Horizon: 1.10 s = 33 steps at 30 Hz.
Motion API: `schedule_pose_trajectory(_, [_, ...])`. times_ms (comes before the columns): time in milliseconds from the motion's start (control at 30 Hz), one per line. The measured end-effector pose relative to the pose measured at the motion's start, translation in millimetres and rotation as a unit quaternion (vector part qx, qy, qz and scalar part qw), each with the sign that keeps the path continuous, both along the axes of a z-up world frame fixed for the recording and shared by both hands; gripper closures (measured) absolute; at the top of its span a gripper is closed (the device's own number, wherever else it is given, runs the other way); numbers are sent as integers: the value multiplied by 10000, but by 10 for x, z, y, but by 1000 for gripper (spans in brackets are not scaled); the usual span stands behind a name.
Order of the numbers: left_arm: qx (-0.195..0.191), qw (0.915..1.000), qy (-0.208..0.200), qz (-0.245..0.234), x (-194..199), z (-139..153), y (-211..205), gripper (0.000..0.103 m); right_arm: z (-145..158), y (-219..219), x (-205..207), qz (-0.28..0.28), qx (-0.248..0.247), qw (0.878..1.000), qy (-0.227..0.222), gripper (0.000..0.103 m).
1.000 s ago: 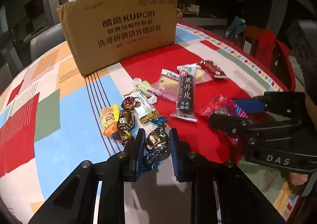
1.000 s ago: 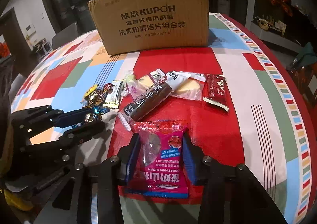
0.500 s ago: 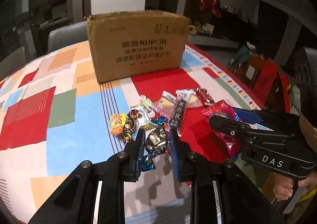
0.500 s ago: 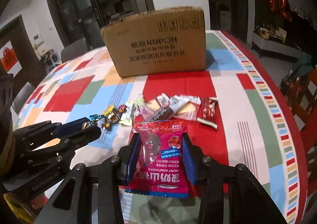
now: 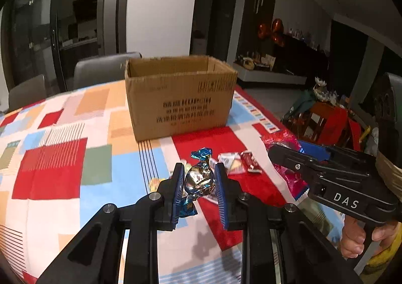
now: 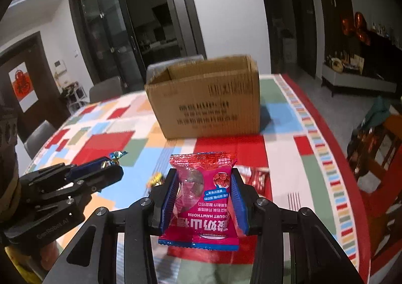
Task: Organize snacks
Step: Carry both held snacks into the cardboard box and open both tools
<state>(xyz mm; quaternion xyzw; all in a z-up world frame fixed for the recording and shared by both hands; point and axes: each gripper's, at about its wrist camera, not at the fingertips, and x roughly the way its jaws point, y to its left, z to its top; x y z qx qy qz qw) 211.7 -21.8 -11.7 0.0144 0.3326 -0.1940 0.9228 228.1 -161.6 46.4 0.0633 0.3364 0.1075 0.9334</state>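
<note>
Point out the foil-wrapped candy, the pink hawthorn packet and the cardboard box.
foil-wrapped candy [image 5: 199,181], left wrist view, on its gold foil body.
pink hawthorn packet [image 6: 204,198], right wrist view, on its printed front.
cardboard box [image 5: 181,105], left wrist view, on its front wall.

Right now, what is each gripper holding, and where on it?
Left gripper: foil-wrapped candy, pinched across its body. Right gripper: pink hawthorn packet, gripped by its side edges.
</note>
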Motion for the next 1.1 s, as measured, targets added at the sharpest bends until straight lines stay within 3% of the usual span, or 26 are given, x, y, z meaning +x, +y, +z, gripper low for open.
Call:
schedule_pose_trajectory(600, [-33, 9969, -761, 181, 414, 701, -26, 78, 641, -60, 419, 11, 123, 9974, -717, 61])
schedule_pose_trajectory(1100, [4, 9978, -629, 228, 1065, 864, -8, 78, 860, -17, 1089, 175, -47, 9963, -844, 61])
